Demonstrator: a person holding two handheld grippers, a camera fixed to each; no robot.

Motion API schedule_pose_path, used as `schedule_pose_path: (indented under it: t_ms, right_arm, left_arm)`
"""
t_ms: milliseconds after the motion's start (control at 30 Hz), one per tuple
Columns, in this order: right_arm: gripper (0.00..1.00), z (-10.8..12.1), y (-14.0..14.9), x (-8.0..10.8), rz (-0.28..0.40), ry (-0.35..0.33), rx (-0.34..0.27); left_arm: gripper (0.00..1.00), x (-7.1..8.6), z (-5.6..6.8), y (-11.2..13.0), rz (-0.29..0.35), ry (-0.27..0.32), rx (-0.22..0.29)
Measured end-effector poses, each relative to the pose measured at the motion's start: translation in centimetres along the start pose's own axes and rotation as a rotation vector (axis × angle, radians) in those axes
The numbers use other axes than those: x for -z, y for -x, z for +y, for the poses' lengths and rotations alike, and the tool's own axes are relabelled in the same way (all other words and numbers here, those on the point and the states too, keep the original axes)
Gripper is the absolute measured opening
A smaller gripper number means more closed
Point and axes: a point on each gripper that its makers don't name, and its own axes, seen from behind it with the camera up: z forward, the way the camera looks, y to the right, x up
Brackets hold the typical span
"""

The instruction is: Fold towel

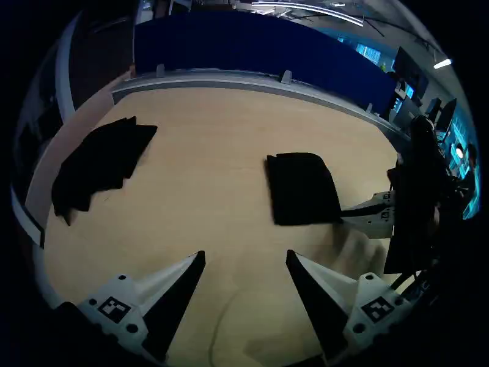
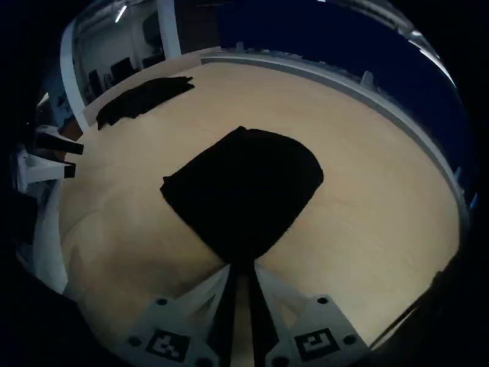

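Pale wood-grain worktop (image 1: 214, 122) before a blue partition (image 1: 257, 46), a folded black towel (image 2: 244, 189) at its middle.
Left tool (image 1: 244, 254) hovers with fingers spread wide; right tool (image 2: 242, 269) pinches the towel's soft near edge; a rumpled dark cloth pile (image 1: 98, 162) lies well apart.

Left gripper (image 1: 244, 252) and right gripper (image 2: 243, 269): white bodies, black-faced jaws, square black-and-white markers (screw holes alongside).

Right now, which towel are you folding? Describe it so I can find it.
Find the wooden table before the blue partition. Near its middle lies the folded black towel, a neat flat rectangle. The pile of black towels at the far left is loose and fanned out.
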Motion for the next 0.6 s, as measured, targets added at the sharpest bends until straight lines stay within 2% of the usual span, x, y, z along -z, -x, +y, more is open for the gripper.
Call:
schedule_pose_path:
  t_ms: [200, 600]
  right_arm:
    - [0.05, 0.4, -0.4, 0.3, 0.010, 0.016, 0.005]
    - [0.05, 1.2, -3.2, 1.9, 0.074, 0.018, 0.006]
  left_arm:
    - [0.98, 0.0, 0.1, -0.2, 0.000, 0.000, -0.001]
    - [0.98, 0.2, 0.6, -0.9, 0.004, 0.002, -0.008]
